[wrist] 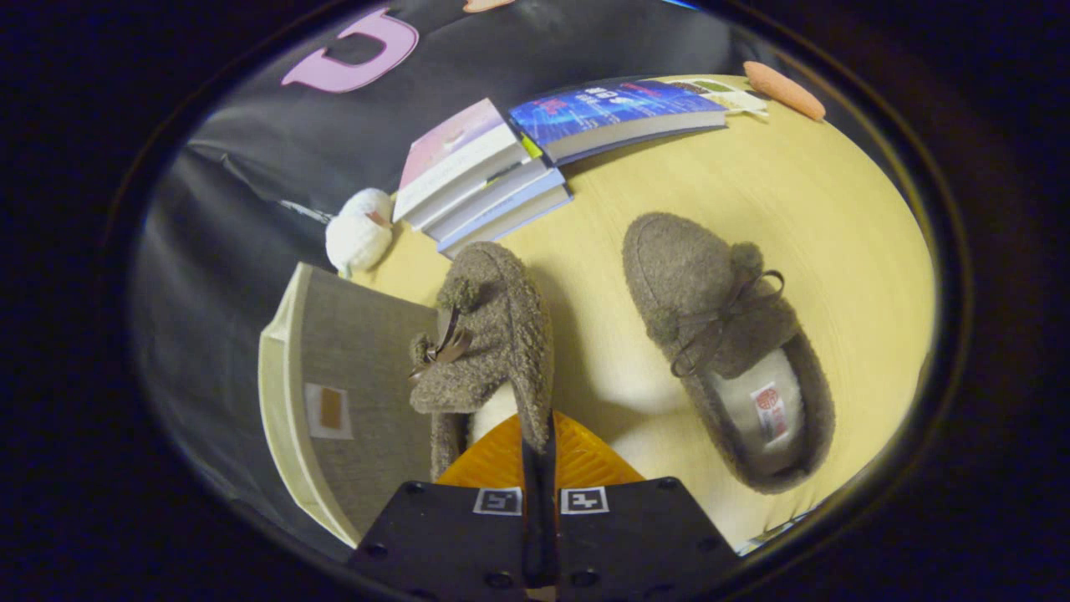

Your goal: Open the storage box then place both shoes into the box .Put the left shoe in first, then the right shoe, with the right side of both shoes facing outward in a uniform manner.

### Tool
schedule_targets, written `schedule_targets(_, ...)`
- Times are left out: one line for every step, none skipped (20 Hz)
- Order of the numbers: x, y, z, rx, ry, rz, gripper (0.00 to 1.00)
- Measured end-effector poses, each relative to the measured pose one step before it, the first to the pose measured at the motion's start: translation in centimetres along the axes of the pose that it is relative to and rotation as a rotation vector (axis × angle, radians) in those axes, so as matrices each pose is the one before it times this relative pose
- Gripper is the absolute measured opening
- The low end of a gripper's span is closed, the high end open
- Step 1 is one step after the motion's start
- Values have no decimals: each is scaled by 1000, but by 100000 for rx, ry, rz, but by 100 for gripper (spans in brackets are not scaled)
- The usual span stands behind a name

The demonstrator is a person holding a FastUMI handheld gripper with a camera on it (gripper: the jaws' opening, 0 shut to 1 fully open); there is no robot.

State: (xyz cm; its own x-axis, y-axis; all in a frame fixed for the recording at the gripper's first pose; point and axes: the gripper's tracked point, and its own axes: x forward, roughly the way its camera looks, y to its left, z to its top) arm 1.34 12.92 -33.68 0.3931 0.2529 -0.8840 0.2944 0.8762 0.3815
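Gripping: the gripper has its two orange fingers pressed together on the side wall of the near slipper's opening, with only a thin dark slit between them.

Held slipper: the brown fuzzy slipper sits right at the fingertips, turned on its side, toe pointing away from the fingers, its small bow and pompom facing toward the box. Whether it is lifted off the table or resting on it cannot be told.

Other slipper: the second slipper lies flat on the table, sole down, well apart from the held one on the right of the fingers. Its toe points away, its pale lining shows with a small label inside the heel, and a brown bow crosses the top.

Box: the storage box stands just to the left of the held slipper, grey fabric with a pale cream edge and a small tag on the face turned this way. Open or closed cannot be told from this angle.

Books: a stack of books lies beyond the slippers, near the far edge of the table, and one blue-covered book rests beside the stack.

Plush toy: a white soft toy sits by the stack, just beyond the box.

Far corner: an orange oblong thing lies at the far end of the table, past the blue book.
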Motion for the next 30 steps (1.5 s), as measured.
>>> schedule_targets(-982, 573, 920, 2374, -1999, 1651, 3)
schedule_targets(-850, 573, 1003, 647, -2291, 1167, 3)
schedule_targets(-853, 635, 1025, -271, -2527, 768, 3)
schedule_targets(-838, 820, 1072, -1219, -2538, 889, 3)
schedule_targets(-651, 943, 1130, -1543, -2541, 949, 3)
schedule_targets(-650, 961, 912, -1210, -2247, 965, 3)
schedule_targets(-618, 1094, 859, -753, -1937, 1296, 3)
schedule_targets(-361, 1332, 617, -133, -1390, 1819, 3)
schedule_targets(-363, 1451, 499, 287, -1093, 2212, 3)
schedule_targets(-270, 1529, 296, 535, -825, 2261, 3)
schedule_targets(-102, 1673, 95, 418, -258, 2359, 3)
schedule_targets(-96, 1578, -332, -85, 505, 2442, 3)
schedule_targets(71, 1726, -712, -592, 1500, 2445, 3)
schedule_targets(246, 1493, -1042, -752, 1878, 2005, 3)
schedule_targets(452, 1317, -1242, -1302, 2406, 1517, 3)
schedule_targets(563, 1119, -1484, -1423, 2467, 903, 3)
schedule_targets(693, 809, -1513, -1226, 2683, 202, 3)
schedule_targets(552, 561, -1444, -1640, 2606, -101, 3)
schedule_targets(667, 387, -1318, -1733, 2123, -300, 3)
schedule_targets(582, 217, -1087, -1804, 1980, -396, 3)
schedule_targets(614, 175, -1010, -1641, 1670, -529, 3)
schedule_targets(351, 229, -1011, -1332, 1547, -809, 3)
schedule_targets(470, 148, -763, -1148, 1113, -810, 3)
schedule_targets(313, 268, -611, -1062, 507, -504, 3)
schedule_targets(329, 246, -491, -1126, 511, -454, 3)
schedule_targets(239, 236, -673, -1165, 647, -437, 4)
schedule_targets(330, 259, -507, -812, 794, -431, 3)
schedule_targets(322, 218, -582, -343, 614, -449, 3)
schedule_targets(283, 94, -275, 247, 469, -605, 3)
schedule_targets(359, 112, -249, 841, 449, -1076, 3)
